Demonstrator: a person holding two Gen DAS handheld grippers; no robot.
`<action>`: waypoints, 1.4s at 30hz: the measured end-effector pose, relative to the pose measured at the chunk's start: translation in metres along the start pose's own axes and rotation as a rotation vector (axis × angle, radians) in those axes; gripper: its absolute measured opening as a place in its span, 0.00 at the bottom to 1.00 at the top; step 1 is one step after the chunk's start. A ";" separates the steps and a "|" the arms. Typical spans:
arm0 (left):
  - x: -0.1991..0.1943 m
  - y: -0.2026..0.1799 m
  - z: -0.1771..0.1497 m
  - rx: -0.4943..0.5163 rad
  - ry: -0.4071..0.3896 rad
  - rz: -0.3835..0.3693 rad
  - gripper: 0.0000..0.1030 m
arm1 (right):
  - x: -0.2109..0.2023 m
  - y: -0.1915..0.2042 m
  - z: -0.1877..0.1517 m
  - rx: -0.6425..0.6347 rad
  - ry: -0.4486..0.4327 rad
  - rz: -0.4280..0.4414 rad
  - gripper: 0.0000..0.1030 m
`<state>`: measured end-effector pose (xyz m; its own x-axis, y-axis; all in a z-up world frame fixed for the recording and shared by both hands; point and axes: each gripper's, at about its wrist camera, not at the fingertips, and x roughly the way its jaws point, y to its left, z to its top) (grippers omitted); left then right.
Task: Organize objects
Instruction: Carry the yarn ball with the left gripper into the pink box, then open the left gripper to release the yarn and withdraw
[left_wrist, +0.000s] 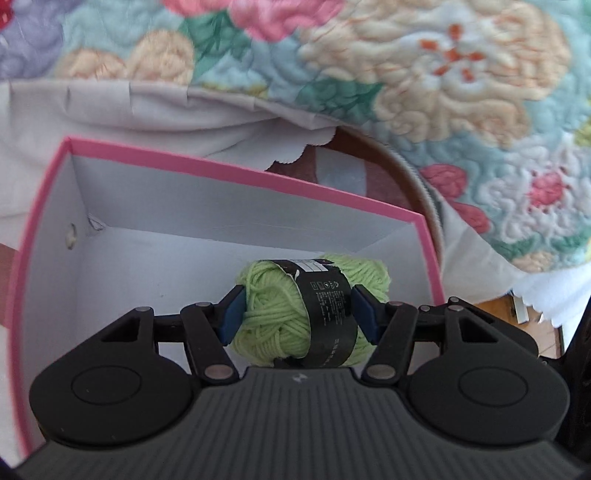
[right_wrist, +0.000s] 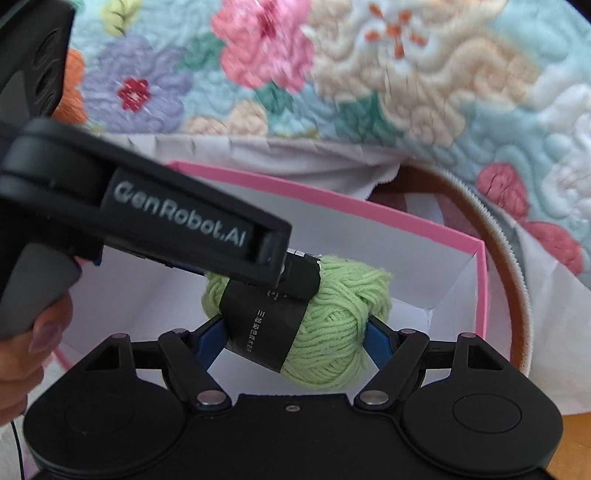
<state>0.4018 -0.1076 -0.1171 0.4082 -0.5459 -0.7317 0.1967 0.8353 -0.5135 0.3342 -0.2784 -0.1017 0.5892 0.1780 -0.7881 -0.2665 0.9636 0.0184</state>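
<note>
A light green yarn ball (left_wrist: 273, 317) with a black paper band is held over the open pink box (left_wrist: 243, 173) with white inside walls. My left gripper (left_wrist: 297, 314) is shut on the yarn ball, its blue pads pressed to both sides. In the right wrist view the same yarn ball (right_wrist: 332, 325) sits between my right gripper's (right_wrist: 295, 338) blue pads, which touch its two ends. The left gripper's (right_wrist: 273, 254) black body reaches in from the left over the yarn. The pink box (right_wrist: 480, 288) lies below.
A flowered quilt (left_wrist: 443, 74) and a pale grey cloth (left_wrist: 110, 110) lie behind the box. A round brown-rimmed object (right_wrist: 517, 295) sits at the box's right. A hand (right_wrist: 33, 350) holds the left gripper's handle. Wooden floor (left_wrist: 498, 314) shows at the right.
</note>
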 end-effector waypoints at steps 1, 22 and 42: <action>0.005 0.001 0.001 -0.007 0.007 -0.002 0.58 | 0.004 0.000 0.000 -0.016 0.014 -0.014 0.78; 0.036 -0.003 -0.004 -0.061 0.081 -0.066 0.37 | -0.007 0.001 -0.009 -0.159 -0.073 -0.134 0.59; -0.025 -0.009 -0.009 -0.016 0.071 0.081 0.49 | 0.006 -0.010 -0.006 -0.056 -0.027 -0.193 0.31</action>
<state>0.3815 -0.1024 -0.0983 0.3579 -0.4804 -0.8007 0.1508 0.8760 -0.4582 0.3356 -0.2884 -0.1103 0.6536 -0.0029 -0.7568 -0.1882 0.9680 -0.1662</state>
